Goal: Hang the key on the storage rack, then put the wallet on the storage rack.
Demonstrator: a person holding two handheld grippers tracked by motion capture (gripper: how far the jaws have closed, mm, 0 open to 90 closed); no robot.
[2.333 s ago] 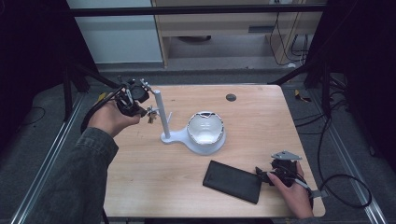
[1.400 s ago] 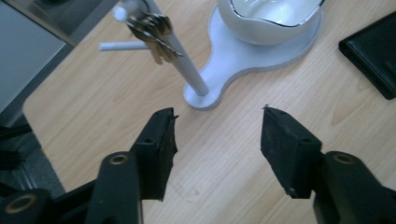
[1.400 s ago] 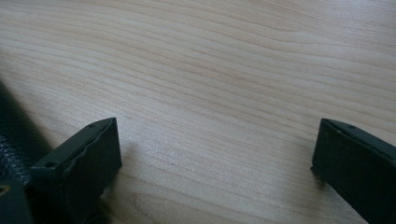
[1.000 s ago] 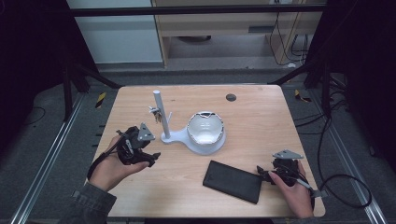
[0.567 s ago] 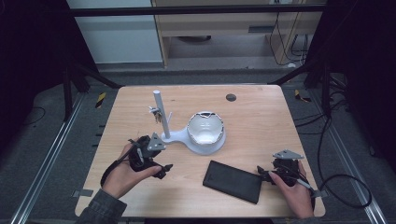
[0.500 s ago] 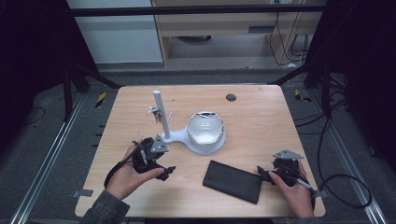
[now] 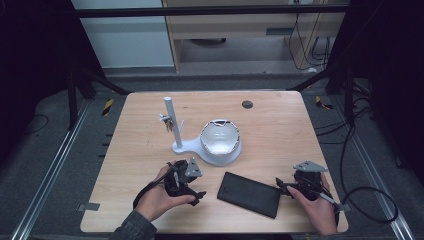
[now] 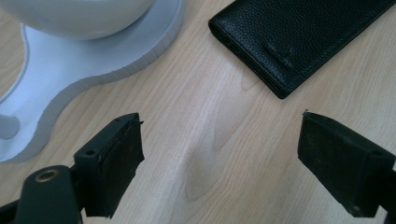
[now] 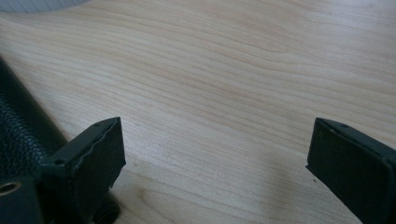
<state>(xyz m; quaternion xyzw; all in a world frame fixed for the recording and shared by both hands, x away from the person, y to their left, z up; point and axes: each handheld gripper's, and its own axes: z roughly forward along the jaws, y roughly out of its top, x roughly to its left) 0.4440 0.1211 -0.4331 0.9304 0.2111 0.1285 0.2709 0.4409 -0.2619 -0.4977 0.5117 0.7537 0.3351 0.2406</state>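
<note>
The person's left hand (image 7: 159, 196) rests on the wooden table (image 7: 280, 130) near its front edge, holding the left gripper (image 7: 192, 186) low over the wood. Its jaws are spread wide with nothing between them; in the left gripper view they frame bare wood grain. Just ahead of that gripper and a little to its left sits a white stand (image 7: 187, 146), its flat curved base (image 8: 93, 65) lying close to the left jaw without touching it. A slim white post (image 7: 172, 122) rises from the far end of the base, with a small bunch of keys (image 7: 167, 122) hanging on it. A white bowl-shaped cup (image 7: 220, 139) sits on the wider end of the base, beyond the gripper.

To the right of the left gripper, between the two hands, a black leather wallet (image 7: 249, 194) lies flat and closed on the table, set at a slant. In the left gripper view its near corner (image 8: 285, 46) lies ahead of the right jaw, apart from it.

The right hand (image 7: 315, 212) holds the right gripper (image 7: 286, 186) at the wallet's right end. Its jaws are also wide apart and hold nothing. In the right gripper view the wallet's edge (image 9: 21, 130) lies just beside, perhaps against, the left jaw; I cannot tell whether they touch.
</note>
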